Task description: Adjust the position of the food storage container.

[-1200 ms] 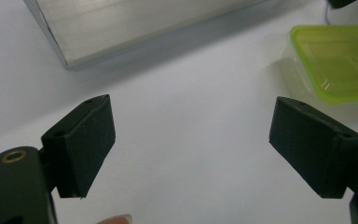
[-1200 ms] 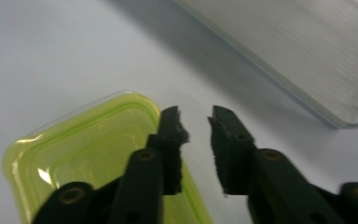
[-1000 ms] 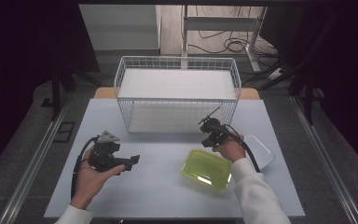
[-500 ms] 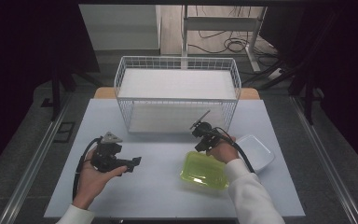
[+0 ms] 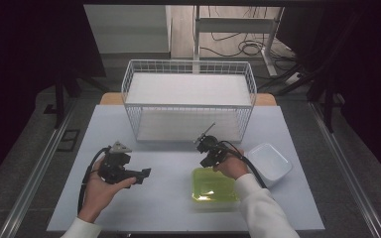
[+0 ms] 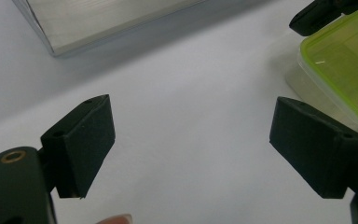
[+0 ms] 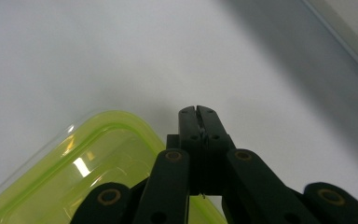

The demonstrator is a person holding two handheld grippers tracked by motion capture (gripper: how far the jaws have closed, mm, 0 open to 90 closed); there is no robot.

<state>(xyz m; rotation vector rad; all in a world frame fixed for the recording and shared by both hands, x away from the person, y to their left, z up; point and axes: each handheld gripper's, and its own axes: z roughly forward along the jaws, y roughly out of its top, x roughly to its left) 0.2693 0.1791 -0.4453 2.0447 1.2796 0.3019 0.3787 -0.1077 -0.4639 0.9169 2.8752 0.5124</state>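
Right gripper view: the closed right hand-held gripper hides the green-lidded container's near edge.

Right hand-held gripper: now left of and lower than its position a second ago in the high view, shifted from the right-centre of the frame toward the centre, at the upper left corner of the green-lidded container; jaws pressed together in the right gripper view.

Green-lidded container: turned since a second ago, its long sides now more nearly level in the frame, and sitting slightly lower.

White tray: more of it exposed at right of the frame, the right forearm no longer across it.
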